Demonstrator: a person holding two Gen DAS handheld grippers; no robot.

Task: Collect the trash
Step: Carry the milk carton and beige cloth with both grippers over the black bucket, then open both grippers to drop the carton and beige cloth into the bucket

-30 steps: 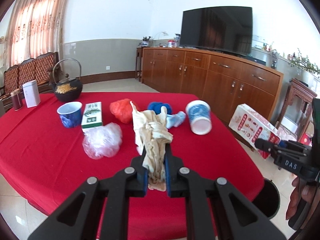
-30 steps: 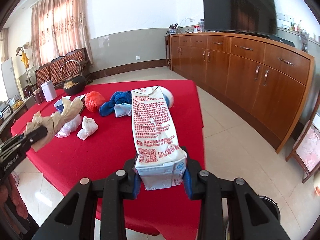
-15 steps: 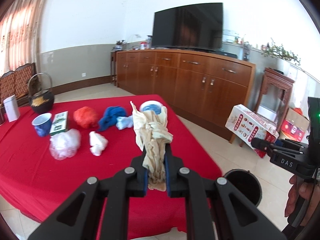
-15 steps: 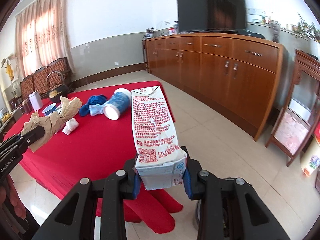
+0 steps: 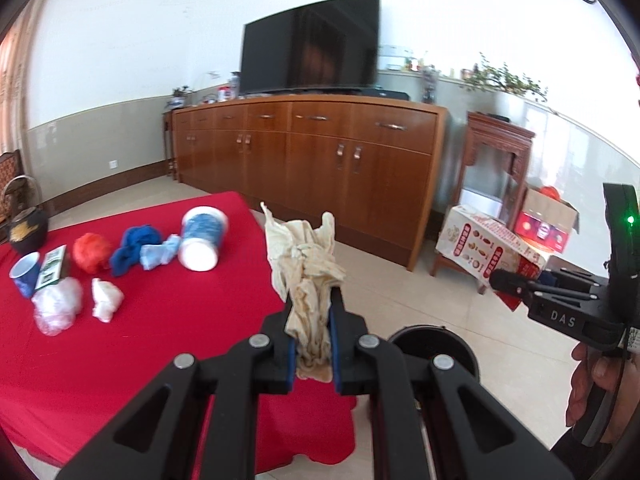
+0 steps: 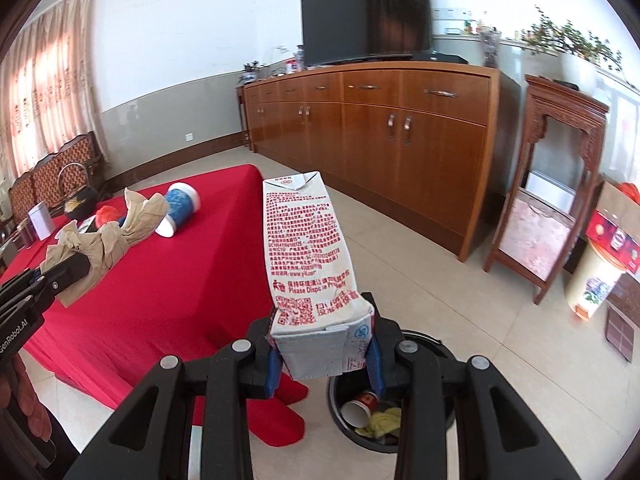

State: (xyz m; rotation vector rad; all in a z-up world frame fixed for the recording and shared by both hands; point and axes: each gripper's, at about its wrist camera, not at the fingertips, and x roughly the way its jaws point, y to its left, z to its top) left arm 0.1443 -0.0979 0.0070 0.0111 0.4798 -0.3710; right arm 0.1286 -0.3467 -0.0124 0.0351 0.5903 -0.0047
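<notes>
L gripper (image 5: 313,334) pinches a soft, limp rag (image 5: 307,280) mid-bunch; R gripper (image 6: 325,354) clamps a stiff, prob. empty carton (image 6: 310,256) at its base, above the bin (image 6: 400,432).

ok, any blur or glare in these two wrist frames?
Left wrist: sideboard and TV smeared by motion, held crumpled paper sharp. Right wrist: carton print crisp, curtain blown out by daylight. Both: fisheye bends the edges, black corners.

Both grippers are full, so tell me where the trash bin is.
The black trash bin sits on the tiled floor beside the red table's corner, directly below the milk carton in the right gripper; right wrist view shows it best.
</notes>
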